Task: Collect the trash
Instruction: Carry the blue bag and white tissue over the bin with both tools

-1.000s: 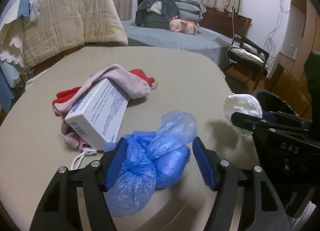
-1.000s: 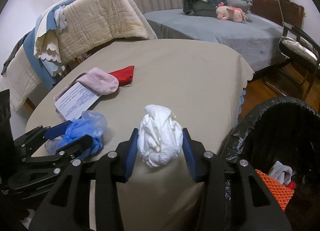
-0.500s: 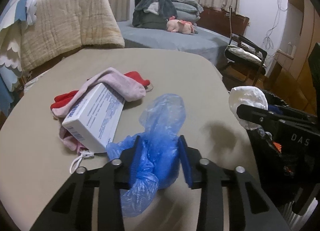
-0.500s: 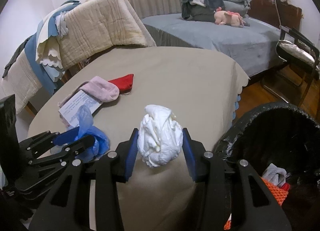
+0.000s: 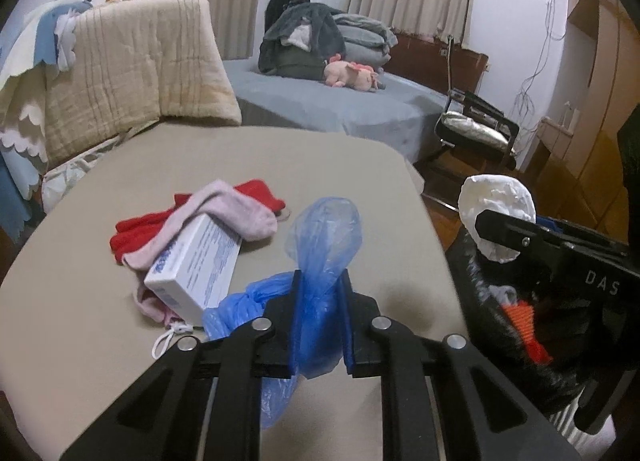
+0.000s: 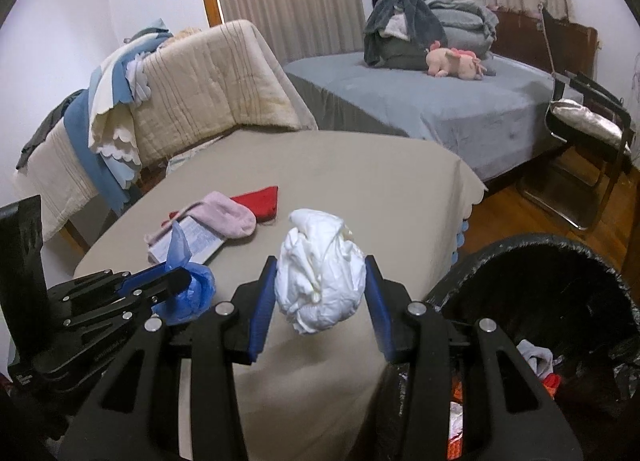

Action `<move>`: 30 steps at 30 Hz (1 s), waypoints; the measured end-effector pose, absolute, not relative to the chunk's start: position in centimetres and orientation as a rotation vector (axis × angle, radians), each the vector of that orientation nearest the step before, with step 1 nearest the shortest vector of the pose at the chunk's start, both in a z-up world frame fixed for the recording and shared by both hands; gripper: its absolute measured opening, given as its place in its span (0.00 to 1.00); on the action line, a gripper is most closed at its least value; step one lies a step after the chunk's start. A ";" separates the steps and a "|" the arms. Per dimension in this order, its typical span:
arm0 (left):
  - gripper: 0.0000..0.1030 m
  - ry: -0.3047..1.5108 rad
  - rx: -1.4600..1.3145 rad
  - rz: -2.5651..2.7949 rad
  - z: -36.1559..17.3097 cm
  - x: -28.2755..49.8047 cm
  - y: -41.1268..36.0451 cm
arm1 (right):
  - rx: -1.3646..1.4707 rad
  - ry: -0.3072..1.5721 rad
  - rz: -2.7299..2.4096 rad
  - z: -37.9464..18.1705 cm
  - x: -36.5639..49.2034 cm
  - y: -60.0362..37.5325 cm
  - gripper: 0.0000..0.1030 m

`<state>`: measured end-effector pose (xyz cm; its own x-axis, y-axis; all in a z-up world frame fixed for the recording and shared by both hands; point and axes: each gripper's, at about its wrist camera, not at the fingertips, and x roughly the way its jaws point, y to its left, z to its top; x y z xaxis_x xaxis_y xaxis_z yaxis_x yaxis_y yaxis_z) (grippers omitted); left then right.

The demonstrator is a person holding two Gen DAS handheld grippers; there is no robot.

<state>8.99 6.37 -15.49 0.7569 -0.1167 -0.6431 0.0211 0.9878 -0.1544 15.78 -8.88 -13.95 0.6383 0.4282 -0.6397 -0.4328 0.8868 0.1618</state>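
My left gripper [image 5: 320,289] is shut on a crumpled blue plastic bag [image 5: 324,241] and holds it above the tan table [image 5: 280,165]. The bag also shows in the right wrist view [image 6: 188,285], lifted off the table. My right gripper [image 6: 320,285] is shut on a white crumpled wad [image 6: 320,269] and holds it over the table's right edge, beside the black-lined trash bin [image 6: 560,301]. The wad also shows in the left wrist view [image 5: 496,213], above the bin [image 5: 520,333].
A white box [image 5: 196,265], a pink sock [image 5: 228,213] and a red cloth [image 5: 136,233] lie on the table's left side. The bin holds orange and grey trash. A quilt-draped chair [image 5: 132,69], a bed [image 6: 420,101] and a folding chair [image 6: 584,133] stand behind.
My left gripper closed on the blue bag and lifted it off the table. My right gripper rose with the white wad, at the bin's rim.
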 end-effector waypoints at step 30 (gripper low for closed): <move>0.15 0.596 -0.075 -0.291 -9.1 9.3 -3.3 | 0.059 0.614 0.316 -8.5 11.6 -19.5 0.40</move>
<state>9.29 -3.28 -9.10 0.7879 -0.2918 -0.5422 0.2486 0.9564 -0.1534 11.62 -19.49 -8.47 0.7708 0.3088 -0.5572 -0.2739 0.9503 0.1478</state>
